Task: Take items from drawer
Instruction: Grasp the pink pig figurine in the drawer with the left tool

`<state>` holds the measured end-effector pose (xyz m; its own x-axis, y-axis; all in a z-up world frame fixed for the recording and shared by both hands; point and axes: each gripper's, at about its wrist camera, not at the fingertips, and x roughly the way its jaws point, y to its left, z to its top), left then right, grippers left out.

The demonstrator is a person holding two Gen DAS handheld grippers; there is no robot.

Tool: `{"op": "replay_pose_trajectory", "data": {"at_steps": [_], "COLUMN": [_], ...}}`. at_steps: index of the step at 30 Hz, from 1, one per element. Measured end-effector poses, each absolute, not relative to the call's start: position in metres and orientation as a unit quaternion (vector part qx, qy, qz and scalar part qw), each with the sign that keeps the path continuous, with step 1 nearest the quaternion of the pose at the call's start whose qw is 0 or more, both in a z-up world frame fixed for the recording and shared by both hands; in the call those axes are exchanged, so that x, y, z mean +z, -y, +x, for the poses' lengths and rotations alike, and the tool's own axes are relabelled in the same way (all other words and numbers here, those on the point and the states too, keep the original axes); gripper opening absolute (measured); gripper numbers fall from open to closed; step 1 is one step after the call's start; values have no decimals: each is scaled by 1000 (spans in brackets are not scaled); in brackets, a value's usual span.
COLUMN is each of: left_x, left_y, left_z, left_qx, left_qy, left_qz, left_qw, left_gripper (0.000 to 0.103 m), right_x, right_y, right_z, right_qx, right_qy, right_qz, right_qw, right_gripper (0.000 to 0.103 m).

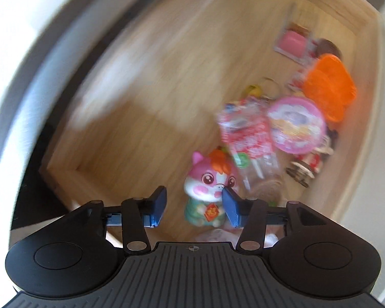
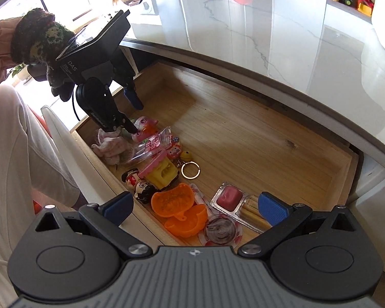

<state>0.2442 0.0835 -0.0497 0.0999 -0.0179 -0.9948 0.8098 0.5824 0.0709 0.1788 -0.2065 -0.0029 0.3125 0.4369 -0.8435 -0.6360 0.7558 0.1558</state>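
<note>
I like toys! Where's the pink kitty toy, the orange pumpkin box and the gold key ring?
pink kitty toy [image 1: 208, 179]: left wrist view, on its face.
orange pumpkin box [image 2: 172, 200]: right wrist view, inside its open upper half.
gold key ring [image 2: 190, 170]: right wrist view, on the ring's metal loop.

We get heavy motion blur across the drawer [image 1: 146, 118] in the left wrist view, and the pink cat toy [image 1: 205, 179] sits partly behind a jaw.

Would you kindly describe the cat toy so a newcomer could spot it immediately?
Look in the open wooden drawer under the marble counter. At the end of the toy row, beneath the left gripper, sits the cat figurine: pink and white, wearing green.
</note>
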Motion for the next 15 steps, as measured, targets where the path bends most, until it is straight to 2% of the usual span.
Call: {"op": "replay_pose_trajectory", "data": {"at_steps": [1, 3, 6, 7, 9, 13, 15], "left_x": [-49, -50, -49, -46, -41, -4, 31], "left_y": [-83, -81, -83, -87, -95, -116, -135], "left_z": [240, 230, 228, 232, 240, 232, 222], "left_qx": [-331, -358, -352, -342, -322, -292, -276], "left_qy": [-600, -600, -592, -595, -612, -606, -588], "left_qz": [324, 331, 338, 325, 301, 273, 213], "left_qw": [652, 634, 641, 650, 657, 688, 730], "left_gripper": [49, 60, 62, 61, 48, 45, 45], "right_x": [-4, -6, -7, -7, -8, 0, 9], "right_y": [207, 207, 208, 207, 206, 201, 195], "right_z": [179, 181, 181, 181, 179, 176, 176], "right_qx": [331, 325, 320, 320, 319, 313, 319], "right_qy": [-484, -488, -491, -490, -487, -469, -457], "right_qz": [-104, -103, -102, -104, -109, -125, -137], "right_qw": [803, 803, 804, 804, 806, 817, 819], "right_gripper": [103, 103, 103, 103, 103, 103, 103]}}
